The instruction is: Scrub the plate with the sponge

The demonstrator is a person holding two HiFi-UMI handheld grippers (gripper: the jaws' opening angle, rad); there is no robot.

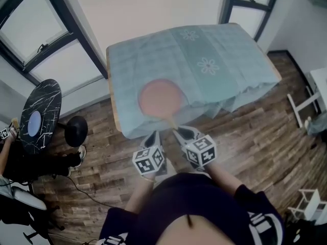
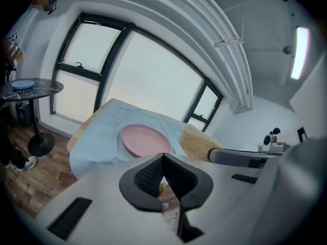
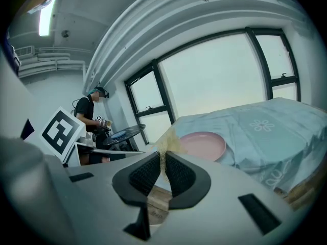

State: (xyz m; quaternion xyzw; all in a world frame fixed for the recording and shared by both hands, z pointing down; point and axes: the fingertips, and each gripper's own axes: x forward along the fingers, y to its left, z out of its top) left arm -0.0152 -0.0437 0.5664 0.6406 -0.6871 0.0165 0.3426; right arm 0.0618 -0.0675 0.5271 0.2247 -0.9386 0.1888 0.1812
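Well, the plate (image 1: 161, 97) is round and pink. It lies flat on a light blue cloth (image 1: 225, 60), close to the table's near edge. Both my grippers are just in front of it, side by side, and they do not touch it. My right gripper (image 3: 163, 157) is pinching a fuzzy yellow sponge (image 3: 167, 139) — the sponge points toward the plate. My left gripper (image 2: 163, 157) is squeezed tight with nothing in it.

Plate (image 1: 161, 97) on cloth (image 1: 219, 55) over desk (image 1: 109, 70), near front edge. Left tool (image 1: 153, 136) and right tool (image 1: 180, 132) side by side before desk. Round table (image 1: 41, 114) far left.
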